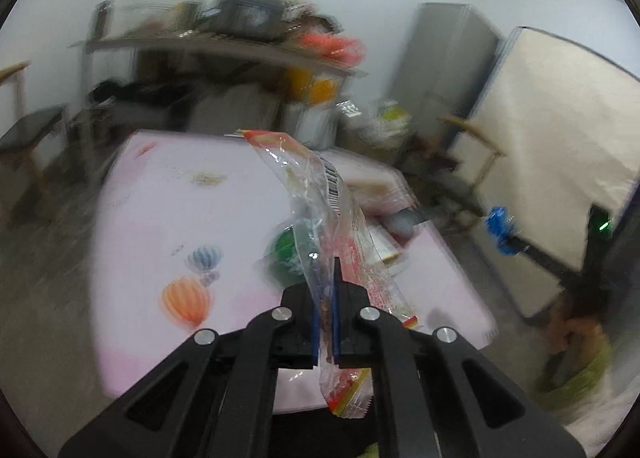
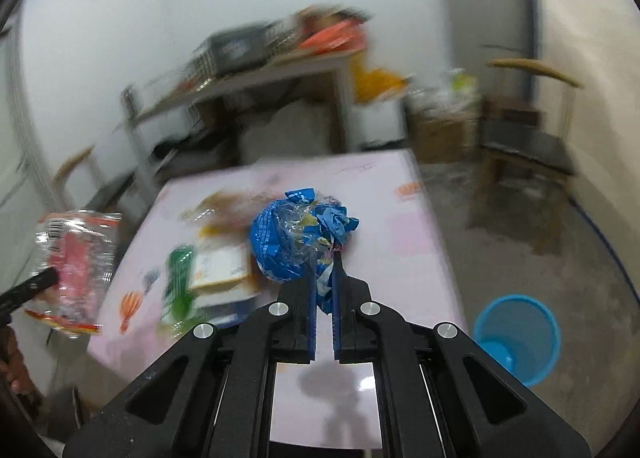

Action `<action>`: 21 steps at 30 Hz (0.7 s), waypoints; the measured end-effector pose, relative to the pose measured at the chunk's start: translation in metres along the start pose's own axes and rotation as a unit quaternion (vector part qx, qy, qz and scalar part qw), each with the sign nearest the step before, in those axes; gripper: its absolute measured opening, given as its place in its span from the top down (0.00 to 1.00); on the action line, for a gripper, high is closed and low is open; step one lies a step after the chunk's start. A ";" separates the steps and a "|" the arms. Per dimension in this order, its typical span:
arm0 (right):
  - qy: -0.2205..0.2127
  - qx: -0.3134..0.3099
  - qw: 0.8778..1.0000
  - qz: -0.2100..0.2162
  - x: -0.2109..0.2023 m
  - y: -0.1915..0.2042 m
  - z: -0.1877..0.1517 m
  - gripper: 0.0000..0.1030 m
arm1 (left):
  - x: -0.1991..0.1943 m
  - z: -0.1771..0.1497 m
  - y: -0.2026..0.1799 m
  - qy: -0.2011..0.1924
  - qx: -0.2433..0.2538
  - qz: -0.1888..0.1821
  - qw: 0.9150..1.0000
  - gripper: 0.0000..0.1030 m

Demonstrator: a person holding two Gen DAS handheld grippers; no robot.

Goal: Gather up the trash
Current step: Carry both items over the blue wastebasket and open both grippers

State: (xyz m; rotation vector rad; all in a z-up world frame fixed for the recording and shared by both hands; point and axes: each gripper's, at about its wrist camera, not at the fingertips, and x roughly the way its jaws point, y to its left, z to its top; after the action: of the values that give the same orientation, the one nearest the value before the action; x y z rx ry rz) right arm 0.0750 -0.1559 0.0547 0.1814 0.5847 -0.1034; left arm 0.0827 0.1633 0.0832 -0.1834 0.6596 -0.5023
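Gripping wrappers (image 1: 340, 218) above table (image 1: 160, 186)

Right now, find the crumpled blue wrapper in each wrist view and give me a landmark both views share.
Left wrist view: the blue wrapper shows small and blurred at the right, off the pink table's edge, at the end of a dark gripper.
Right wrist view: it sits centre frame, pinched in the right gripper above the table.
Shared landmark: the orange balloon print on the pink table.
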 end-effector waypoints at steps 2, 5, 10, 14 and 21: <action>-0.029 0.042 0.998 -0.037 -0.022 -0.039 0.000 0.95 | 0.015 0.023 -0.032 0.001 0.025 -0.049 0.998 0.96; -0.050 0.104 0.990 -0.083 -0.044 -0.092 -0.010 0.95 | 0.054 0.049 -0.088 0.032 0.062 -0.114 0.991 0.96; -0.036 0.217 0.967 -0.125 -0.054 -0.183 -0.052 0.95 | 0.156 0.059 -0.196 0.130 0.135 -0.174 0.967 0.96; 0.010 0.297 0.948 -0.117 -0.024 -0.240 -0.085 0.95 | 0.265 0.040 -0.274 0.257 0.147 -0.191 0.936 0.95; 0.100 0.415 0.900 -0.089 0.076 -0.337 -0.137 0.95 | 0.428 -0.026 -0.370 0.381 0.201 -0.142 0.891 0.94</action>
State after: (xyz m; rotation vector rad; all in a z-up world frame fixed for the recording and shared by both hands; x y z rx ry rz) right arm 0.0139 -0.4622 -0.1468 0.9813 0.7343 -0.5199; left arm 0.2128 -0.3715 -0.0498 0.3404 1.2850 -1.0001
